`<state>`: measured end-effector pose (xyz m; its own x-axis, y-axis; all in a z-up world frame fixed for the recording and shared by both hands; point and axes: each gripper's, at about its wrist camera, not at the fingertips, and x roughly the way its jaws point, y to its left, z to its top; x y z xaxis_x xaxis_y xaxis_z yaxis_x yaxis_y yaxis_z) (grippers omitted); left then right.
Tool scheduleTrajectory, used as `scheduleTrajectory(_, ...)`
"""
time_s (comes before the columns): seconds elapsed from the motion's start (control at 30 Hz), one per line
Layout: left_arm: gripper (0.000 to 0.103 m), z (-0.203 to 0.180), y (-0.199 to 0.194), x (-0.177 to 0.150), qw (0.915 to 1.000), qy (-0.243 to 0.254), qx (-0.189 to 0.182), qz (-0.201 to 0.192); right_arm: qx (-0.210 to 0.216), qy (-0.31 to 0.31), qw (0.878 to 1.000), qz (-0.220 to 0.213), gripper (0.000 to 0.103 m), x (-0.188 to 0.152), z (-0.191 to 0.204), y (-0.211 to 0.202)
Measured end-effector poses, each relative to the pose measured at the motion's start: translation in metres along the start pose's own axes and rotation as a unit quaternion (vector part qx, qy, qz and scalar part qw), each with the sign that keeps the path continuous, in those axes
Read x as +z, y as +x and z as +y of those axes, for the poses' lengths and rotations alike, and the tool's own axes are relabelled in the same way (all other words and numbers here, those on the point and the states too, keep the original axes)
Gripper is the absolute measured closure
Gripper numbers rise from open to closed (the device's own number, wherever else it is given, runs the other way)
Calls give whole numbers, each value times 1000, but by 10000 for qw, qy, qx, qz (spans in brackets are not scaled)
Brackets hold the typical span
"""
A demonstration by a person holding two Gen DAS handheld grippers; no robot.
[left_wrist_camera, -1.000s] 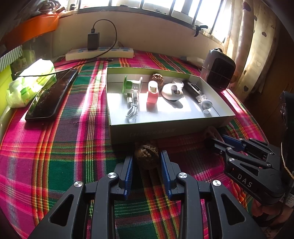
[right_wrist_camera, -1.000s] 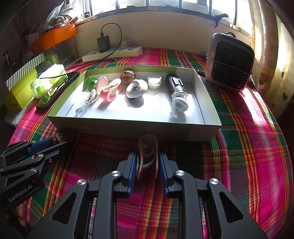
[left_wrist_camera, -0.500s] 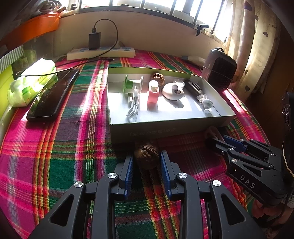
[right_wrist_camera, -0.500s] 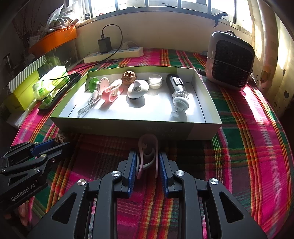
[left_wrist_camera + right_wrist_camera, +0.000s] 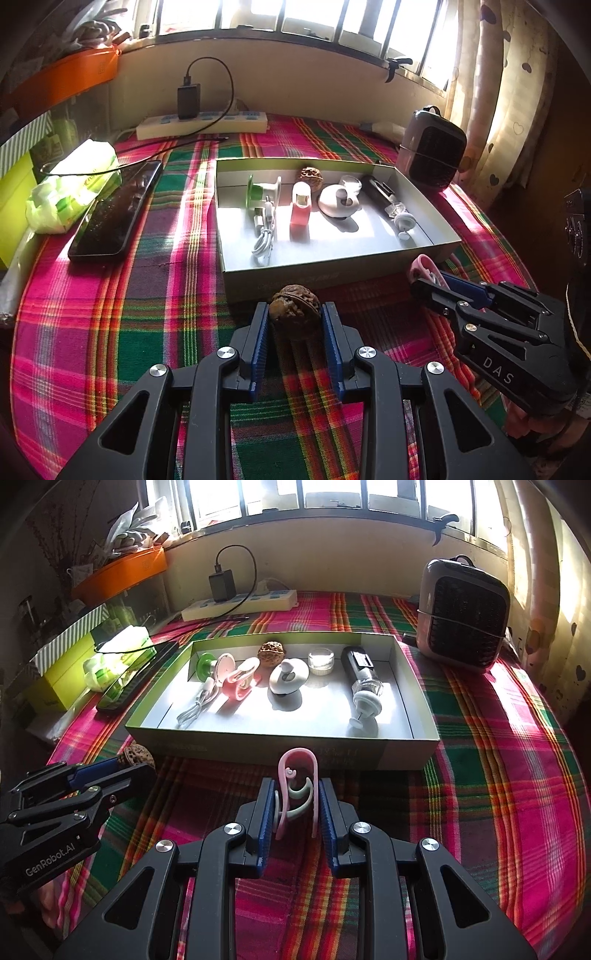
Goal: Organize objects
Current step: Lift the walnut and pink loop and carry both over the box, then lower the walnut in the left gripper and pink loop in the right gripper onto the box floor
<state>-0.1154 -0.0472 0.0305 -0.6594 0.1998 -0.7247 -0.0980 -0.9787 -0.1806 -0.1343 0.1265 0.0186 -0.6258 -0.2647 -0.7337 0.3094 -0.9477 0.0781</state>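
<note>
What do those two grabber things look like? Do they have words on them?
Both are black plastic with silver screws and ridged blue pads. The left gripper reads "GenRobot.AI" on its side; the right gripper reads "DAS". No cables are visible on them.

The left gripper [image 5: 294, 317] was held low and level, its two blue-padded fingers [image 5: 258, 334] closed against the sides of a walnut [image 5: 294, 303] gripped near their tips. The right gripper [image 5: 296, 805] sat just beside it on the right, also low and pointing forward, its fingers [image 5: 266, 821] pinched on a pink clip [image 5: 297, 788] that stood upright between them. Behind the right gripper's body, a patch of what seemed to be the person's hand [image 5: 532, 424] showed, though it was too dim to make out clearly.
</note>
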Motion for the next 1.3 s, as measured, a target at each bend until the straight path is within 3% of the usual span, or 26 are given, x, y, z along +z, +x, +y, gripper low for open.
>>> scheduleTrajectory(0.8,77,-12,6,37,9998,119,22,-129,57,-111,9997,-217,78,29,-7,-5)
scheduleTrajectory(1.3,77,-15,35,61,9998,157,69,-36,58,-78,9999,-33,78,51,-22,23)
